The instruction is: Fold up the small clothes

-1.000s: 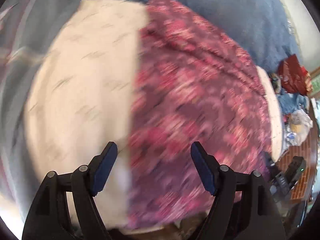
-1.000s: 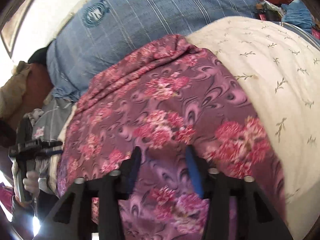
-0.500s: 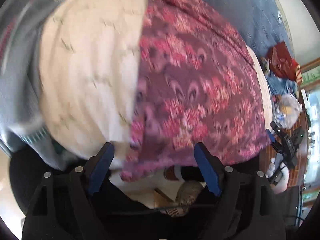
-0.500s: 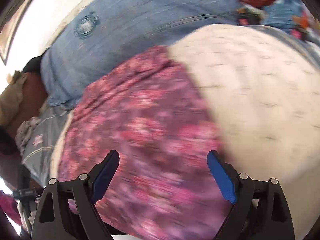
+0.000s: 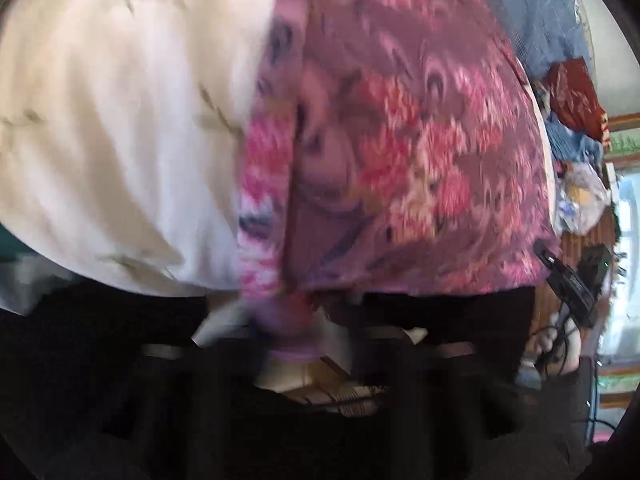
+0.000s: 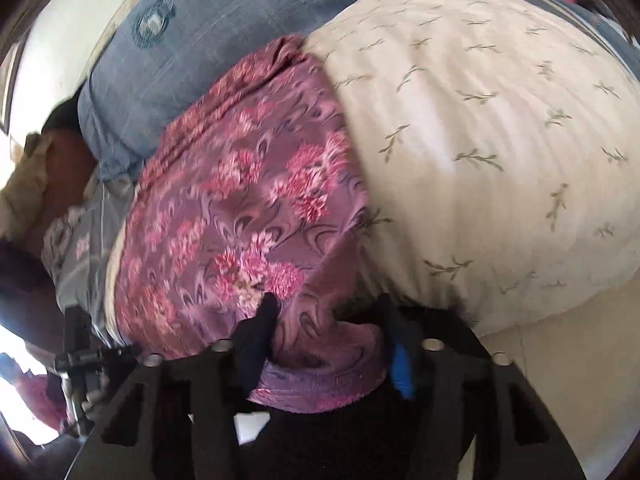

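Step in hand, as I judge it: take up the near hem of the purple floral garment [image 6: 248, 208] at both corners, ready to carry it over into a fold.

Right gripper [image 6: 328, 320] — jaws closed partway onto a bunched corner of the cloth; fabric fills the gap between the two fingers and spills toward the camera. Reads as a grip on the garment, though a thick, gathered one.

Left gripper [image 5: 292, 344] — view heavily blurred and dark low down. A strip of the same cloth hangs into where the jaws should be, but I cannot tell whether they are open or shut.

To do it well: keep both corners level, lift only enough to clear, carry the hem away evenly so the fold line runs straight. A bunched bite risks a crooked edge — regrip nearer the hem if it twists.

Garment: purple ground, pink flower clusters, swirled pattern; thin and limp. It lies spread on a cream leaf-print sheet [image 6: 500, 140], its far end rumpled against a blue checked cloth [image 6: 208, 40], near edge hanging off the front.
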`<state>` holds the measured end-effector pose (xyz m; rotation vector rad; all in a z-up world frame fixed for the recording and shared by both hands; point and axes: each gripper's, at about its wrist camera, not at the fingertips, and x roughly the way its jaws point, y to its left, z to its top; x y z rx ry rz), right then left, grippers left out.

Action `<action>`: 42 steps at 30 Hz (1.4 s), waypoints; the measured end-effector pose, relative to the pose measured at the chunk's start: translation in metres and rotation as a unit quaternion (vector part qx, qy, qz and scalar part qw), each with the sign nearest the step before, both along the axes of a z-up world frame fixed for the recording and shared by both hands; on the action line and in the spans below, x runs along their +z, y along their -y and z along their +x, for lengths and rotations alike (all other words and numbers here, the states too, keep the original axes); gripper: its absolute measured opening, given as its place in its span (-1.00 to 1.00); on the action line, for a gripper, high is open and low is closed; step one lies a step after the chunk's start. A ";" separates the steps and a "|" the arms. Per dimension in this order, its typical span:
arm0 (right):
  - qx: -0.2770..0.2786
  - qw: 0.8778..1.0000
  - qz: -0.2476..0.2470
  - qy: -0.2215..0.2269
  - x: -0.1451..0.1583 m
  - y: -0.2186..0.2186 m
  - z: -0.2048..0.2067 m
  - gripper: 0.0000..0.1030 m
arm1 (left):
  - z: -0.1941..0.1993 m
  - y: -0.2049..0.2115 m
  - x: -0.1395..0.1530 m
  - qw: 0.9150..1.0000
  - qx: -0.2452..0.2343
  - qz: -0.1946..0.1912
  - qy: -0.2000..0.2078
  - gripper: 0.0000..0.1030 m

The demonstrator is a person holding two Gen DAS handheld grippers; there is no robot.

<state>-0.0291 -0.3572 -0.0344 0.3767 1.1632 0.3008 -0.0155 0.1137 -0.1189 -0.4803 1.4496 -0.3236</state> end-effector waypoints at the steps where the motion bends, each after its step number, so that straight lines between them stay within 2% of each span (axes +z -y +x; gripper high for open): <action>1: 0.015 1.000 0.006 -0.006 -0.001 -0.003 0.000 -0.79 | -0.002 -0.001 0.003 1.000 0.000 -0.004 0.005 -0.92; 5: 0.045 0.999 0.024 0.013 0.015 -0.009 -0.006 -0.81 | -0.010 -0.003 0.027 0.998 -0.010 -0.052 0.035 -0.92; 10: 0.019 0.992 0.118 0.046 0.040 -0.005 -0.005 -0.82 | -0.012 -0.011 0.074 0.987 -0.017 -0.120 0.104 -0.92; 15: -0.005 0.972 0.218 0.088 0.065 -0.004 0.011 -0.82 | 0.007 -0.029 0.113 0.972 0.003 -0.173 0.160 -0.92; 20: -0.031 0.948 0.292 0.120 0.080 -0.001 0.045 -0.82 | 0.050 -0.042 0.125 0.966 0.037 -0.179 0.182 -0.92; 25: -0.065 0.934 0.326 0.134 0.079 -0.005 0.098 -0.82 | 0.108 -0.056 0.121 0.962 0.090 -0.181 0.184 -0.92; 30: -0.110 0.919 0.358 0.125 0.060 -0.006 0.157 -0.81 | 0.185 -0.072 0.115 0.962 0.133 -0.164 0.173 -0.92; 36: -0.140 0.918 0.359 0.100 0.036 -0.019 0.227 -0.81 | 0.265 -0.070 0.119 0.964 0.133 -0.150 0.173 -0.92; 38: -0.148 0.915 0.364 0.095 0.028 -0.020 0.252 -0.81 | 0.292 -0.071 0.122 0.962 0.142 -0.149 0.178 -0.92; 40: -0.168 0.906 0.378 0.088 0.019 -0.017 0.275 -0.71 | 0.316 -0.077 0.119 0.959 0.168 -0.152 0.171 -0.92; 42: -0.205 0.892 0.398 0.063 0.003 -0.013 0.296 -0.68 | 0.342 -0.088 0.104 0.955 0.210 -0.158 0.135 -0.91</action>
